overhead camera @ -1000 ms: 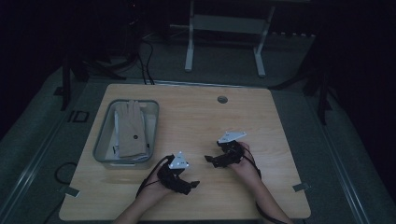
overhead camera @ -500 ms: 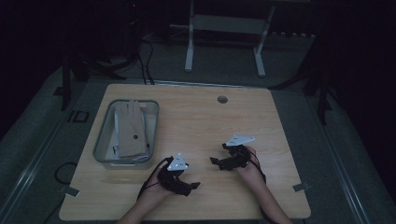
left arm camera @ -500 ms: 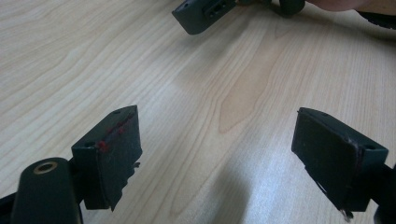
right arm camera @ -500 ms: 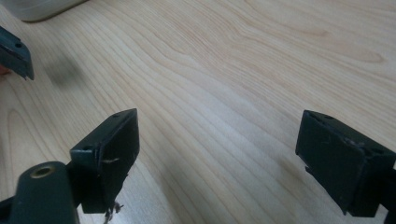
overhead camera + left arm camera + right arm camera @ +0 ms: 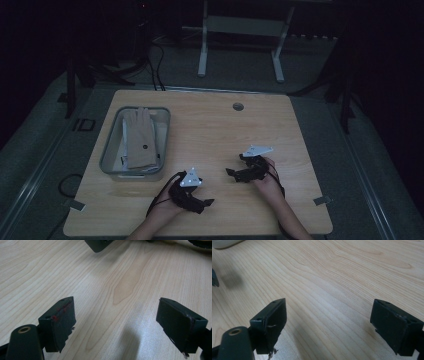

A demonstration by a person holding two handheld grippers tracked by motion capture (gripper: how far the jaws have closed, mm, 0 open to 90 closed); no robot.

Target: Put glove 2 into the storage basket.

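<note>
My left gripper point(image 5: 205, 203) rests low over the near middle of the wooden table point(image 5: 210, 130), its jaws pointing right. In the left gripper view the left gripper point(image 5: 115, 312) stands open with only bare wood between its black pads point(image 5: 62, 320). My right gripper point(image 5: 233, 173) sits a little to the right and farther back, pointing left toward the other one. In the right gripper view the right gripper point(image 5: 328, 312) is open too, with nothing between its jaws. A beige glove point(image 5: 139, 137) lies in a grey tray point(image 5: 111, 150) at the left.
A round cable hole point(image 5: 238, 106) is near the table's far edge. A metal stand point(image 5: 240, 45) is on the floor behind the table. Cables point(image 5: 160, 200) trail from the left gripper. A tip of the right gripper point(image 5: 97, 245) shows at the top of the left gripper view.
The right gripper has shifted slightly to the right and toward the near edge. The left gripper has stayed about where it was. Both stay open.
</note>
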